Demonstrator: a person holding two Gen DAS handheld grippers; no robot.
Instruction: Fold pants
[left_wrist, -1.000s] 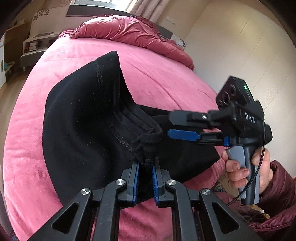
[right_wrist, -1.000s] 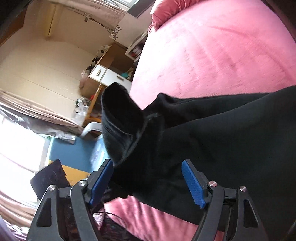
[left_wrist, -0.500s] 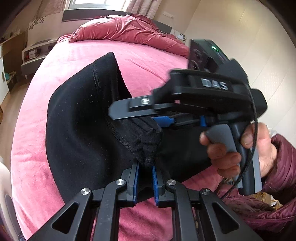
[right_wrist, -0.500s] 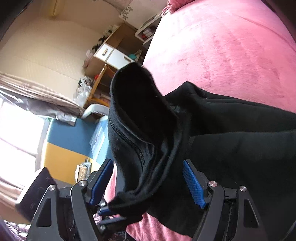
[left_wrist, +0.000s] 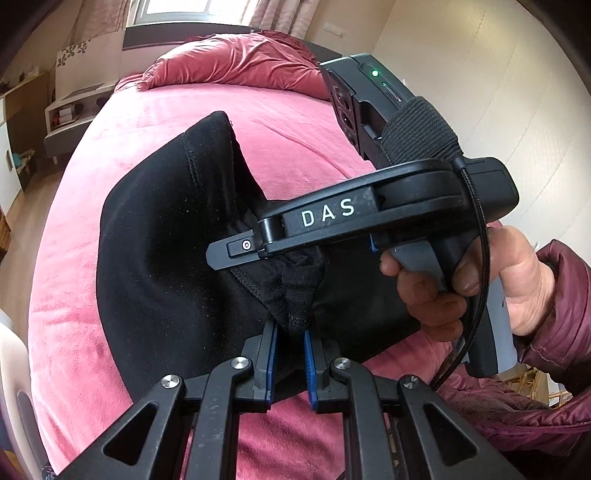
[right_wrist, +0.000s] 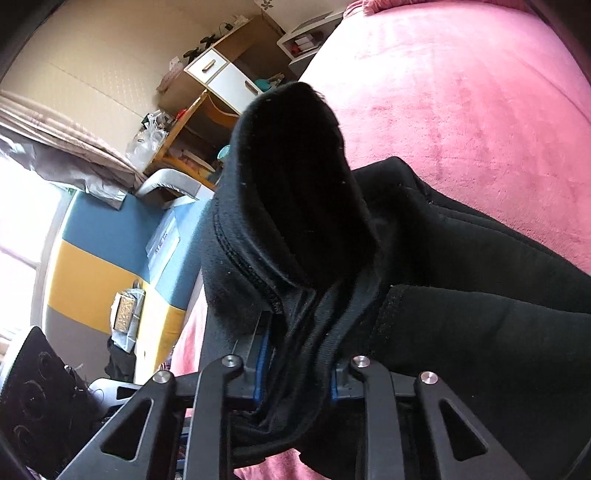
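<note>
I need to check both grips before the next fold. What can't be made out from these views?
- Left wrist view: the right tool's fingertips are buried behind the black pants.
- Right wrist view: bunched fabric covers the right tool's pads.
- Both views: the pants' far end is cut off by the frame, so the legs' lay on the pink bed is unknown.

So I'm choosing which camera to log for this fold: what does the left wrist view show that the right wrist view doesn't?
Only the left wrist view shows the right gripper's body marked DAS, the person's right hand on its handle, the crumpled red duvet and the window.

Only the right wrist view shows the wooden desk with white drawers and the blue and yellow panel.

Both show the black pants bunched on the pink bed cover, each view's own gripper shut on the fabric: left gripper, right gripper.
</note>
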